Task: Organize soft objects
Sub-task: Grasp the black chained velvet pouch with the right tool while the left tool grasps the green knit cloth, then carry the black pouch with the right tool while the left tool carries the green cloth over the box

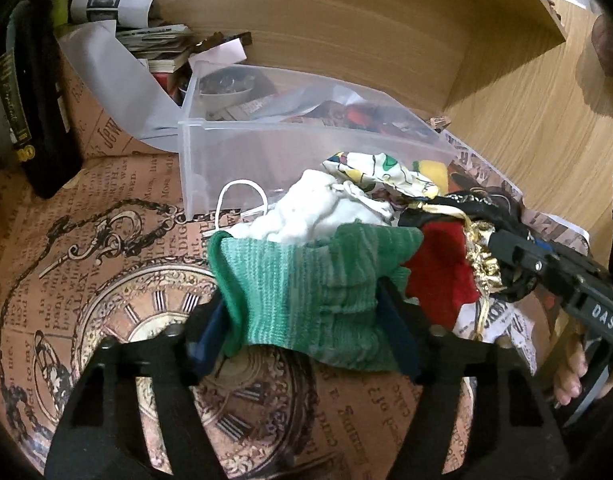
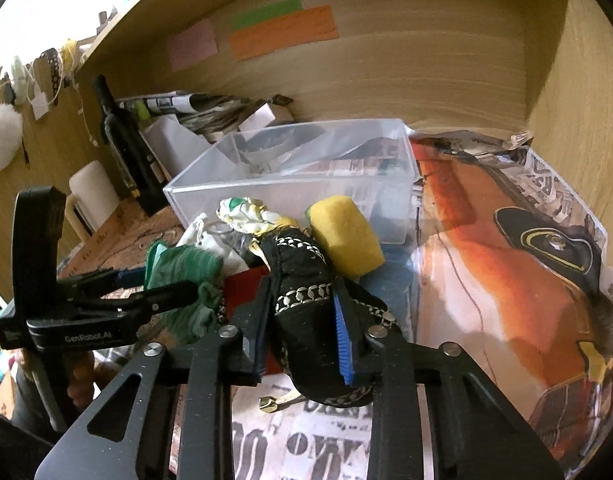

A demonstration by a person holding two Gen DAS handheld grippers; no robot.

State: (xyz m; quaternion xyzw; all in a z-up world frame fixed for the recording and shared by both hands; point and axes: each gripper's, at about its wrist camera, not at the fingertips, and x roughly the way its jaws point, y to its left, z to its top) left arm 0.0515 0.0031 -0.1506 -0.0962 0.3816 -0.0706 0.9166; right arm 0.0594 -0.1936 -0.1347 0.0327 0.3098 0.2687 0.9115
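Observation:
My left gripper (image 1: 302, 320) is shut on a green knitted cloth (image 1: 314, 280), which also shows in the right wrist view (image 2: 182, 276). My right gripper (image 2: 302, 332) is shut on a black pouch with gold chain trim (image 2: 306, 292); in the left wrist view it (image 1: 506, 244) comes in from the right at the pouch (image 1: 466, 204). Behind them lie a white cloth (image 1: 306, 208), a patterned cloth (image 1: 378, 172), a red cloth (image 1: 438, 276) and a yellow sponge (image 2: 342, 236), heaped in front of a clear plastic box (image 2: 290, 176).
Printed paper (image 1: 106, 280) covers the shelf floor. A dark bottle (image 2: 122, 140) and stacked papers (image 2: 194, 108) stand at the back left. Wooden walls (image 2: 426, 60) close the back and right. The clear box holds some items.

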